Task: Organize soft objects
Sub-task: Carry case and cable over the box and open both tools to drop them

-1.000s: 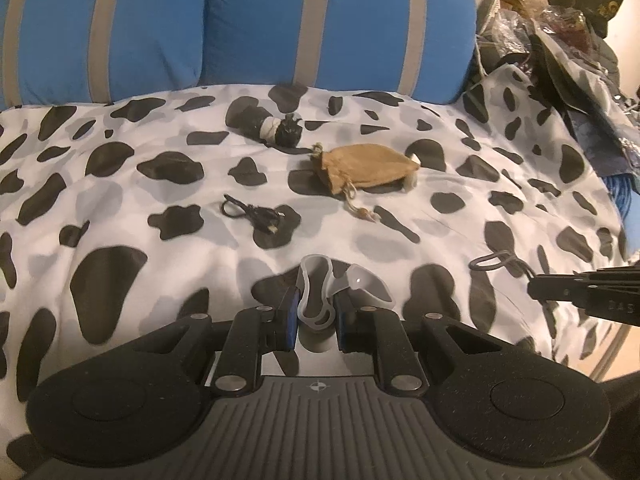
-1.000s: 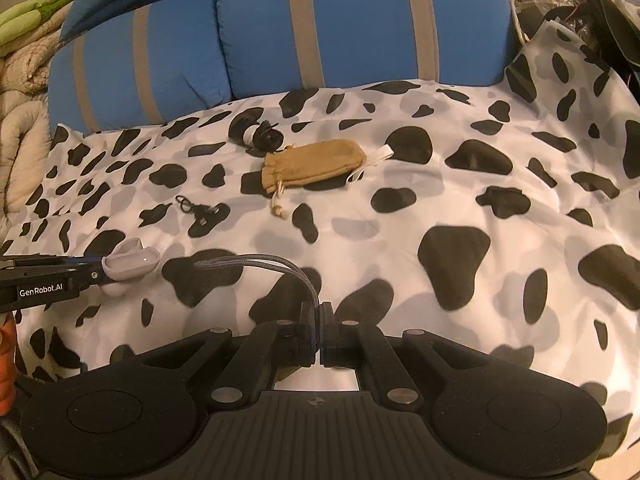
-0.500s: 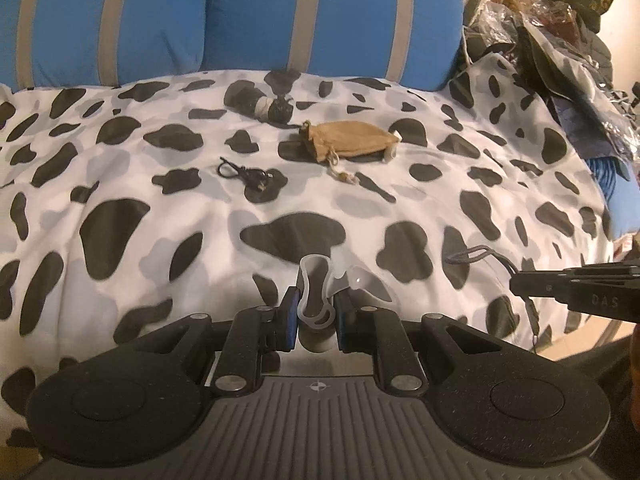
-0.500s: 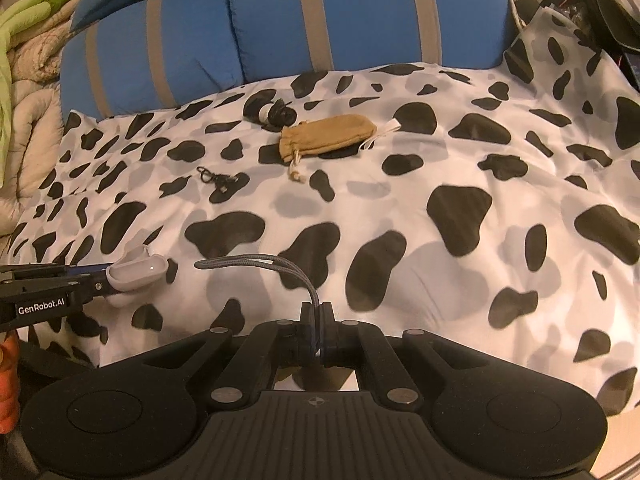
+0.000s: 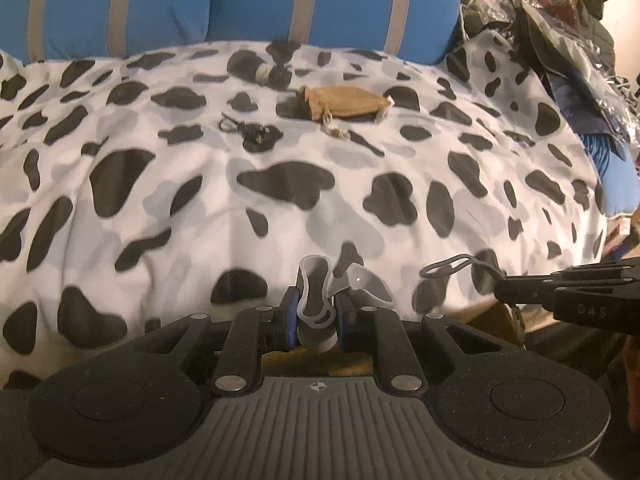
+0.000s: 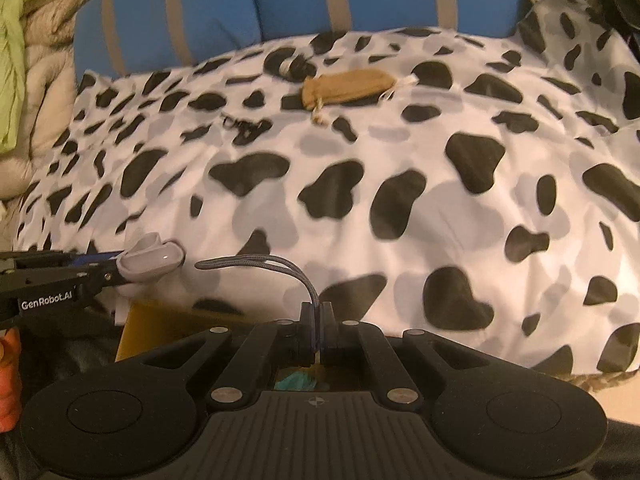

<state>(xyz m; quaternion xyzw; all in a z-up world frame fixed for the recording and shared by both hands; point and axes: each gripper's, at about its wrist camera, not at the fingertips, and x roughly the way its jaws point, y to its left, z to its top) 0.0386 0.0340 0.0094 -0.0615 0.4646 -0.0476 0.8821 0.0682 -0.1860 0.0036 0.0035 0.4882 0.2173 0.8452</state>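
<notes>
Grippers are each carrying one small soft item, prob. so both can be dropped off together. Left gripper (image 5: 314, 314), bottom centre of its own view, is pinching a translucent grey silicone case (image 5: 316, 296); its loose flap is flopping to the right of the jaws, so the grip looks to be on the body only. Right gripper (image 6: 316, 330), bottom centre of the right wrist view, is pressed together on a grey braided cord loop (image 6: 276, 266), which is arching up and to the left out of the jaws. Both are hanging at the near edge of the cow-print blanket (image 5: 280, 208), w/ a yellowish box (image 6: 160, 322) showing just below that edge, lower left of the right view — poss. the drop spot, can't confirm. Still lying on the blanket, upper centre: tan drawstring pouch (image 5: 344, 102), a small black clip (image 5: 250, 130) left of it, and a dark bundle (image 5: 266, 70) near the blue striped cushions (image 5: 320, 0). Cluttered bags are filling the upper right; pale bedding is sitting upper left in the right view.
</notes>
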